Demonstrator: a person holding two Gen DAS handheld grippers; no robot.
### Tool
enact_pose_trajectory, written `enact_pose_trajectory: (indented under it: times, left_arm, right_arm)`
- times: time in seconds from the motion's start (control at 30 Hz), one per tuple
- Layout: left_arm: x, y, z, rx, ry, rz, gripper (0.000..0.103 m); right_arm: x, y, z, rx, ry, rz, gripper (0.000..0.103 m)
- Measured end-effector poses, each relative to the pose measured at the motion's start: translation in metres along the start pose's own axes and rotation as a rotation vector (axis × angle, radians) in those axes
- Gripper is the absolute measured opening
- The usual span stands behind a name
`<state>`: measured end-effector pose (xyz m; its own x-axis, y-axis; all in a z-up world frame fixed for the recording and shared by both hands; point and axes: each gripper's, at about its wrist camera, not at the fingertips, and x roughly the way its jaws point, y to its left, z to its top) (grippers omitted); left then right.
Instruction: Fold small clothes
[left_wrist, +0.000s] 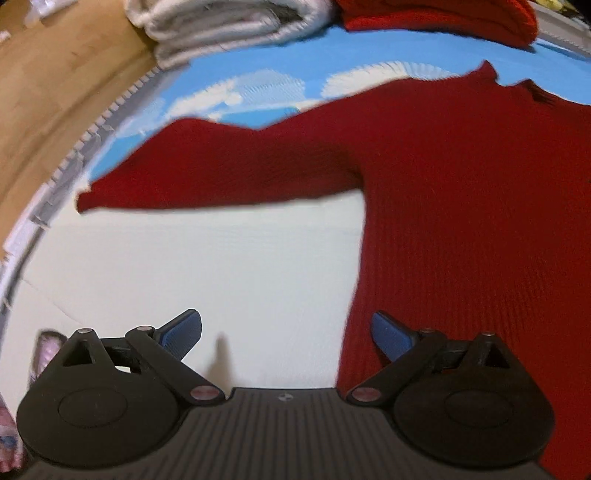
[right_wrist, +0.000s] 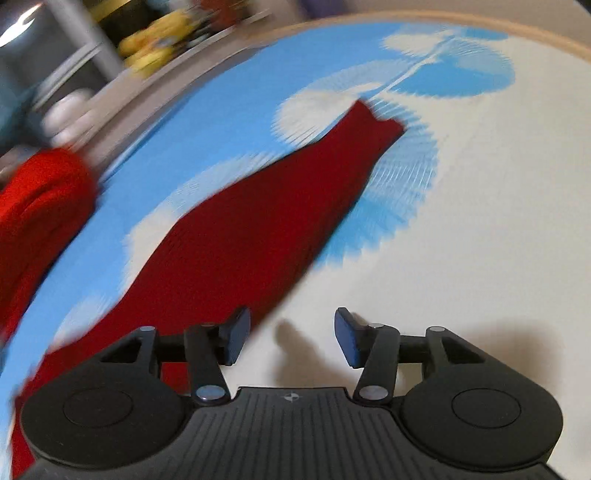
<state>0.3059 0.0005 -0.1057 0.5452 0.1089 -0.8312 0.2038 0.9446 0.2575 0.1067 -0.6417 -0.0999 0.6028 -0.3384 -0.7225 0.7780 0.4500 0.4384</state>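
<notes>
A dark red ribbed knit sweater (left_wrist: 461, 206) lies flat on the blue and white cloth (left_wrist: 229, 266). Its one sleeve (left_wrist: 221, 173) stretches to the left in the left wrist view. My left gripper (left_wrist: 286, 336) is open and empty, above the white cloth beside the sweater's body edge. In the right wrist view the other sleeve (right_wrist: 258, 221) runs diagonally away, its cuff at the far end. My right gripper (right_wrist: 291, 338) is open and empty, just right of that sleeve, its left finger (right_wrist: 236, 339) over the sleeve's edge. The right view is blurred.
A folded grey-white knit (left_wrist: 229, 26) and a bright red folded garment (left_wrist: 436, 18) sit at the far edge of the cloth; the red one also shows in the right wrist view (right_wrist: 40, 199). Wooden floor (left_wrist: 55, 81) lies left. Shelves with yellow items (right_wrist: 155, 40) stand behind.
</notes>
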Motion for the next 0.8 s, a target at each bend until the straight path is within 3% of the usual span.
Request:
enact_pose_trajectory:
  times: [0.13, 0.2, 0.33, 0.37, 0.4, 0.43, 0.47, 0.5, 0.63, 0.73, 0.8]
  left_arm:
    - [-0.01, 0.016, -0.024, -0.012, 0.102, -0.159, 0.1]
    - [-0.016, 0.022, -0.038, -0.032, 0.144, -0.212, 0.1]
    - [-0.018, 0.033, -0.073, -0.09, 0.24, -0.289, 0.1]
    - [-0.022, 0.035, -0.082, -0.104, 0.228, -0.29, 0.1]
    - [-0.027, 0.036, -0.088, -0.096, 0.214, -0.286, 0.098]
    - [-0.035, 0.038, -0.092, -0.096, 0.206, -0.292, 0.078]
    - [-0.044, 0.04, -0.096, -0.104, 0.188, -0.315, 0.035]
    - [-0.051, 0.044, -0.099, -0.111, 0.187, -0.341, 0.016]
    - [-0.075, 0.054, -0.118, -0.069, 0.16, -0.291, 0.01]
    - [-0.077, 0.061, -0.135, -0.052, 0.167, -0.284, 0.011]
    - [-0.079, 0.067, -0.137, -0.075, 0.154, -0.289, 0.019]
  right_arm:
    - [-0.065, -0.005, -0.063, -0.236, 0.252, 0.235, 0.056]
    - [-0.088, -0.003, -0.099, -0.348, 0.342, 0.294, 0.062]
    - [-0.106, 0.007, -0.167, -0.521, 0.466, 0.283, 0.067]
    - [-0.111, 0.011, -0.18, -0.562, 0.442, 0.274, 0.064]
    - [-0.121, 0.018, -0.193, -0.643, 0.402, 0.253, 0.055]
    - [-0.127, 0.023, -0.202, -0.715, 0.403, 0.224, 0.019]
    - [-0.132, 0.025, -0.204, -0.705, 0.41, 0.206, 0.019]
    - [-0.139, 0.024, -0.205, -0.664, 0.425, 0.207, 0.019]
    - [-0.18, 0.023, -0.203, -0.663, 0.354, 0.207, 0.018]
    - [-0.184, 0.013, -0.213, -0.67, 0.39, 0.178, 0.018]
    - [-0.174, 0.003, -0.213, -0.658, 0.435, 0.141, 0.021]
